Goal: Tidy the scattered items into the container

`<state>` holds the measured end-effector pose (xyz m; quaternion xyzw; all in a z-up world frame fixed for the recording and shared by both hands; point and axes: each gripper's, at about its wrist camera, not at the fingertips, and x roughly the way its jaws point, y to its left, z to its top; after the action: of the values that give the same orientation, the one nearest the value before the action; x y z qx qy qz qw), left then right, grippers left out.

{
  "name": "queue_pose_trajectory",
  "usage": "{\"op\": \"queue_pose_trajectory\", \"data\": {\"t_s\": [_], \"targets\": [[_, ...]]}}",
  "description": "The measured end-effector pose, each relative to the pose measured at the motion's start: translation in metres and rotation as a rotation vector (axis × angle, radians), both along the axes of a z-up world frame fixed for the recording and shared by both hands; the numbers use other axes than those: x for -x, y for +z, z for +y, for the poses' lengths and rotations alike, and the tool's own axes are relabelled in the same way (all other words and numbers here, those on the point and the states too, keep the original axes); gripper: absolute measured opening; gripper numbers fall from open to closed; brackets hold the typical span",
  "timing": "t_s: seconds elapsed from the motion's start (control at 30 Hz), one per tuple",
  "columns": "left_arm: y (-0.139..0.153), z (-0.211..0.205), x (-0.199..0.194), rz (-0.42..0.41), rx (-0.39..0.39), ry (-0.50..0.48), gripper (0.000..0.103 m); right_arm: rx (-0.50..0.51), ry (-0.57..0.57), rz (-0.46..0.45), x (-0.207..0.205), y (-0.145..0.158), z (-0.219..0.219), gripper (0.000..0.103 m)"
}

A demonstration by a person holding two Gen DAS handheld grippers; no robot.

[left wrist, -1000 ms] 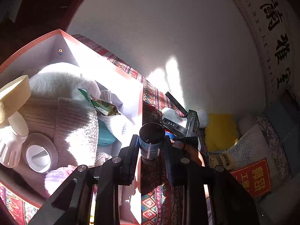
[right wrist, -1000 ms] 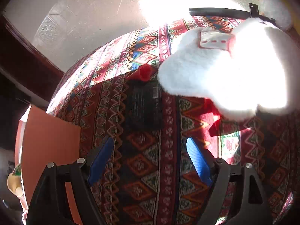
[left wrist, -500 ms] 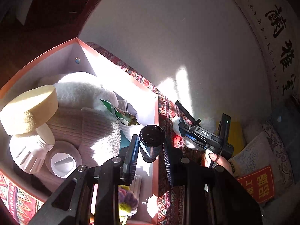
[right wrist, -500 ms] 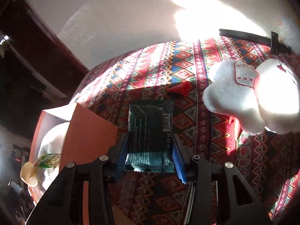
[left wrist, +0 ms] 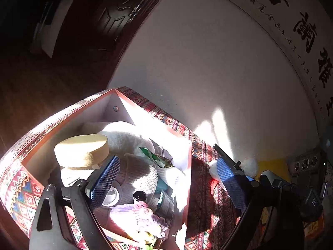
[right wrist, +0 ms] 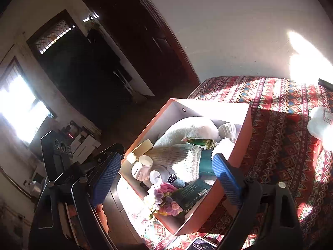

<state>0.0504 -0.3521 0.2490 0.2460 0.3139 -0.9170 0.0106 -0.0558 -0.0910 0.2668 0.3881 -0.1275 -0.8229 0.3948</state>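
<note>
The orange box [left wrist: 188, 179] with white inner walls stands on the patterned cloth, filled with soft and small items. My left gripper [left wrist: 167, 163] hangs above it, its jaws opening with nothing between them. The dark bottle [left wrist: 139, 195] lies loose in the box beside a knitted hat [left wrist: 137, 170]. My right gripper [right wrist: 166, 158] also hovers over the box [right wrist: 243, 141], jaws opening and empty. The dark green packet [right wrist: 192, 193] rests in the box's near corner next to the bottle [right wrist: 177, 181]. A white plush toy [right wrist: 319, 125] lies on the cloth, right of the box.
A yellow sponge [left wrist: 82, 152], a green snack bag [left wrist: 158, 159] and crochet flowers [right wrist: 164, 198] sit in the box. A black stick [left wrist: 225, 155] lies by the wall near the plush [left wrist: 250, 165]. A phone [right wrist: 199, 244] lies at the cloth's near edge. Dark doors stand behind.
My left gripper let go of the dark bottle, which dropped into the box. My right gripper carried the dark packet up over the box and released it there. Both grippers rose.
</note>
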Motion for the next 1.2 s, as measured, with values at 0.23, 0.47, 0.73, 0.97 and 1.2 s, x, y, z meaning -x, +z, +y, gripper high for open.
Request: {"op": "queue_pose_trajectory", "data": {"t_s": [0.23,0.47,0.73,0.97,1.2], "targets": [[0.006,-0.004,-0.013,0.015,0.067,0.003,0.099,0.016,-0.080,-0.012,-0.008,-0.002,0.048,0.090],[0.008,0.037,-0.005,0.001,0.154,-0.090,0.099,-0.014,-0.234,-0.025,-0.003,-0.015,0.116,0.090],[-0.004,0.083,0.015,-0.033,0.190,-0.156,0.099,0.059,-0.411,-0.101,0.054,-0.040,0.192,0.088],[-0.017,0.108,0.045,-0.082,0.231,-0.191,0.099,0.147,-0.458,-0.282,0.119,-0.094,0.212,0.088],[-0.024,0.136,0.069,-0.104,0.279,-0.229,0.099,0.114,-0.459,-0.402,0.165,-0.158,0.202,0.088]]}}
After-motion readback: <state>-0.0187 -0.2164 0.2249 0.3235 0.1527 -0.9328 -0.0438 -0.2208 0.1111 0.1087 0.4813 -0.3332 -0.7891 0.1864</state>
